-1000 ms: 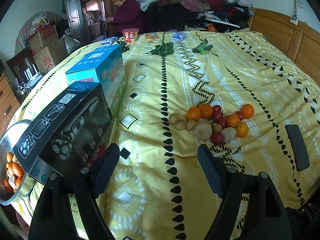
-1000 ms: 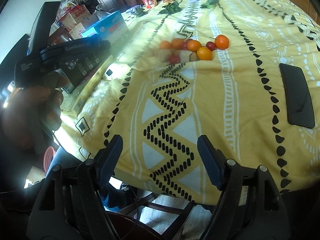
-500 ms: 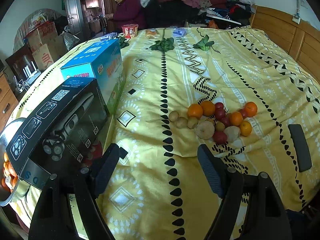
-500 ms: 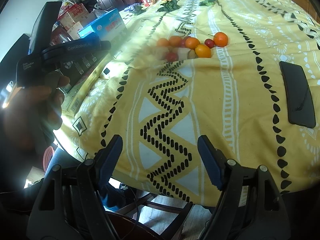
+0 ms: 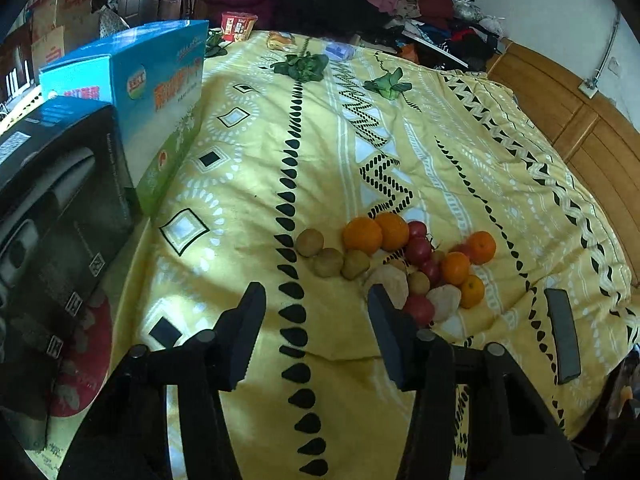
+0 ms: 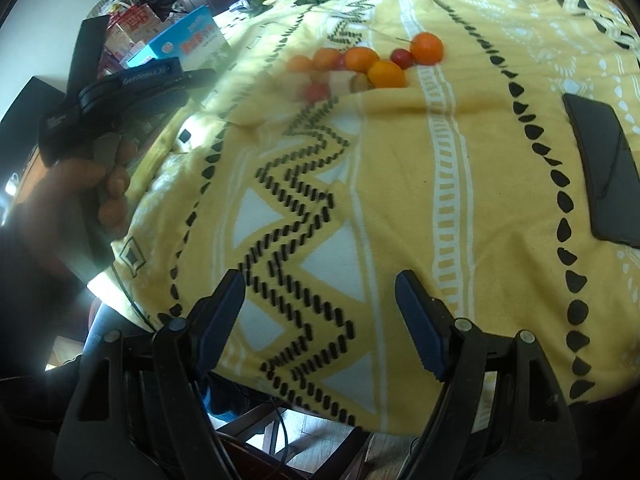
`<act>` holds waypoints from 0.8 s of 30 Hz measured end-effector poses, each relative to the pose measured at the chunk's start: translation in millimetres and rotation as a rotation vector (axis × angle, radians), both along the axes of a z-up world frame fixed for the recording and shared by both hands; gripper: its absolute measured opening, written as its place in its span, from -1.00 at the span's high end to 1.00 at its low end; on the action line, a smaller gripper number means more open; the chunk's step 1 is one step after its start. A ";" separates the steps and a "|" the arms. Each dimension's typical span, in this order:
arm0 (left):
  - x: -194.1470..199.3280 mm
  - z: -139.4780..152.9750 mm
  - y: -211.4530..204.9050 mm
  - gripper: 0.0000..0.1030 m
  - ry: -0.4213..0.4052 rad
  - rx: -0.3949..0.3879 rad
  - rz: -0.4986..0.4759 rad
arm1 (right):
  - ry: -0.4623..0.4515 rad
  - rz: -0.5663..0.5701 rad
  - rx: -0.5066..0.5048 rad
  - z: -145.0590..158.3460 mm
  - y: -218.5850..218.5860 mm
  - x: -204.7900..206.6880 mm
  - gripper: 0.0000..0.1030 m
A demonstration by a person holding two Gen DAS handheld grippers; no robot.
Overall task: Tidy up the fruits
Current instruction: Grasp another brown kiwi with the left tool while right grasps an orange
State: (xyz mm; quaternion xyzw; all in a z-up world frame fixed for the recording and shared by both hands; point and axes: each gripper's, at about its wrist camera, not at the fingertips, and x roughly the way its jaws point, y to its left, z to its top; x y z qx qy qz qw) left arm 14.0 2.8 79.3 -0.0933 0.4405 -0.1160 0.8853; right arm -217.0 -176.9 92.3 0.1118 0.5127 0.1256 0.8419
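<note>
Two boxes [image 5: 120, 92] left of fruit pile [image 5: 400, 260]; phone [image 5: 562, 336] right.

light: soft daylight, shadow on bedspread [image 5: 248, 216] at 9 o'clock | blur: right view smeared | edges: fisheye-bent, dark corners

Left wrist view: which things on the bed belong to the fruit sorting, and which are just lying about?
For the job:
- oranges
- red fruits
- brown fruits

Lying about:
- blue box
- black box
- leafy greens
- black phone
- bedspread
</note>
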 end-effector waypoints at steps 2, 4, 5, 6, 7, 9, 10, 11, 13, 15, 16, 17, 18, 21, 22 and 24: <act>12.4 -2.1 -4.0 0.04 0.002 -0.014 0.000 | 0.005 -0.002 0.002 -2.9 -3.0 4.8 -0.52; 26.1 -4.3 -10.5 0.05 -0.002 -0.014 -0.005 | 0.007 -0.004 0.002 -5.0 -6.1 9.5 -0.52; 33.0 -6.5 -13.7 0.05 0.001 -0.016 -0.006 | 0.008 -0.005 0.002 -6.1 -7.8 12.2 -0.52; 39.5 -8.7 -16.6 0.05 0.003 -0.013 -0.006 | 0.010 -0.007 0.002 -7.0 -9.4 15.0 -0.52; 45.8 -11.8 -19.1 0.05 0.007 -0.005 -0.004 | 0.013 -0.008 0.002 -7.7 -11.6 18.0 -0.52; 54.4 -17.9 -21.7 0.05 0.012 0.020 0.000 | 0.010 -0.012 0.004 -7.2 -15.1 22.5 -0.52; 58.2 -22.7 -22.5 0.06 0.018 0.038 0.005 | 0.008 -0.015 0.002 -7.0 -17.1 24.6 -0.52; 60.7 -27.4 -21.9 0.12 0.028 0.046 0.011 | 0.007 -0.018 0.003 -6.8 -19.4 26.9 -0.52; 64.1 -36.7 -19.5 0.21 0.049 0.045 0.015 | -0.004 -0.021 0.012 -4.9 -23.4 31.1 -0.52; 65.8 -44.2 -19.2 0.24 0.057 0.047 0.003 | -0.037 -0.029 0.024 0.2 -26.1 35.1 -0.52; 66.0 -46.4 -19.0 0.24 0.056 0.040 -0.003 | -0.055 -0.032 0.030 3.0 -26.6 37.1 -0.51; 65.9 -47.5 -19.7 0.25 0.052 0.035 -0.010 | -0.069 -0.034 0.034 5.6 -26.9 40.2 -0.51; 66.7 -48.0 -21.8 0.33 0.048 0.031 -0.019 | -0.079 -0.036 0.039 7.6 -26.8 42.9 -0.51; 67.2 -48.4 -25.7 0.43 0.040 0.040 -0.029 | -0.104 -0.037 0.045 12.2 -25.6 53.4 -0.48; 66.2 -47.2 -25.6 0.50 0.036 0.041 -0.027 | -0.112 -0.035 0.045 13.5 -25.7 57.7 -0.38; 63.8 -43.6 -22.6 0.62 0.034 0.027 -0.021 | -0.122 -0.038 0.040 14.4 -27.6 67.4 -0.30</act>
